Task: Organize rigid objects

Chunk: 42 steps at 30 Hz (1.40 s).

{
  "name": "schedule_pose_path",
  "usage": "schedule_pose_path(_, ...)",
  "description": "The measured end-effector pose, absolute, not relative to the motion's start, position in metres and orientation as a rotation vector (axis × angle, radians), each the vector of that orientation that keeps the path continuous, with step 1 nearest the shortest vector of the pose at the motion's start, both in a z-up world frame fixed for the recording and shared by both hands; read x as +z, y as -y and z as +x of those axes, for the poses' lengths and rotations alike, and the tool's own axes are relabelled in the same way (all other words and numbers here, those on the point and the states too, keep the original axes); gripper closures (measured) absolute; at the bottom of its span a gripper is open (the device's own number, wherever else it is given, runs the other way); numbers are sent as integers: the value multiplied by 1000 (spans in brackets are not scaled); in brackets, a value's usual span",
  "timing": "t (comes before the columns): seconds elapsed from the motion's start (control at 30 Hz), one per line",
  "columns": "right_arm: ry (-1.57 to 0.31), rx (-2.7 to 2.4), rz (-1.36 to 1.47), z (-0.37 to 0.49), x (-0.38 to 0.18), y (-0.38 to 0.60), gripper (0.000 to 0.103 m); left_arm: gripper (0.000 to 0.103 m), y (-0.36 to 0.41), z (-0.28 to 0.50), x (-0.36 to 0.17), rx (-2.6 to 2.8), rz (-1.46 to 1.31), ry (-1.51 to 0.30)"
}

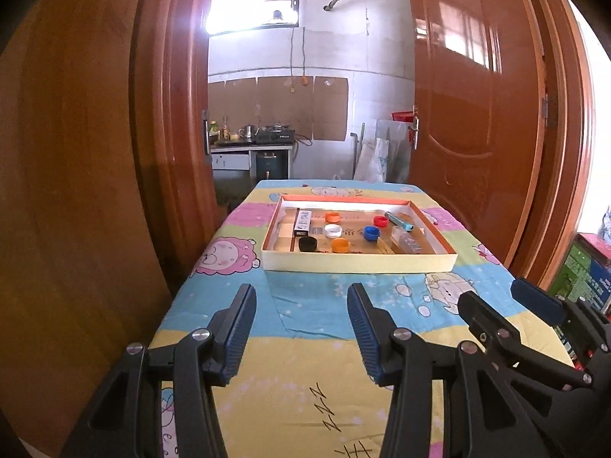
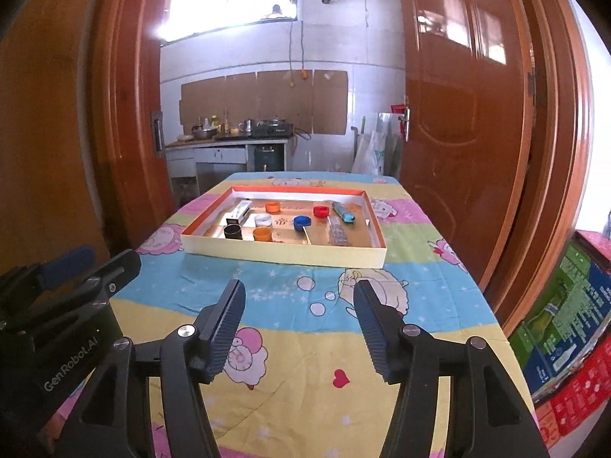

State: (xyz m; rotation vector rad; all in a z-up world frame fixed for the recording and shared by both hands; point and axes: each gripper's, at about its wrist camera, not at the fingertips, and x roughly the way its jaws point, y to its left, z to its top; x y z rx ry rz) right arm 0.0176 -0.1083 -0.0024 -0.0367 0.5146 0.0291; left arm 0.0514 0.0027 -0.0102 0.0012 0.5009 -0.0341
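Both grippers, left (image 1: 301,328) and right (image 2: 299,324), hung open and empty short of the tray (image 1: 359,261); bottle caps (image 1: 340,245) already inside, apparently sorted.

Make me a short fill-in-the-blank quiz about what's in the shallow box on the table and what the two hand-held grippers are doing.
1. The bottle caps lie inside a shallow box on a cartoon-print ____.
2. The number of orange caps in the box is ____.
3. The cap nearest the box's front left corner is coloured ____.
4. The left hand-held gripper and right hand-held gripper both hold ____.

Missing words: tablecloth; two; black; nothing
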Motion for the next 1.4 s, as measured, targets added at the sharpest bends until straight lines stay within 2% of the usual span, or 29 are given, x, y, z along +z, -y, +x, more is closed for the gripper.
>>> schedule_pose_path(0.6, -500, 23, -36, 7, 2, 106, 42, 53, -4, 40, -7, -18, 9, -480)
schedule_pose_path(0.83, -493, 11, -40, 6, 2, 106, 28, 54, -4, 38, -7, -12, 8, -472)
schedule_pose_path(1.4, -484, -17, -28, 5, 4, 113, 28, 53, -9, 39, -8, -6, 2, -471)
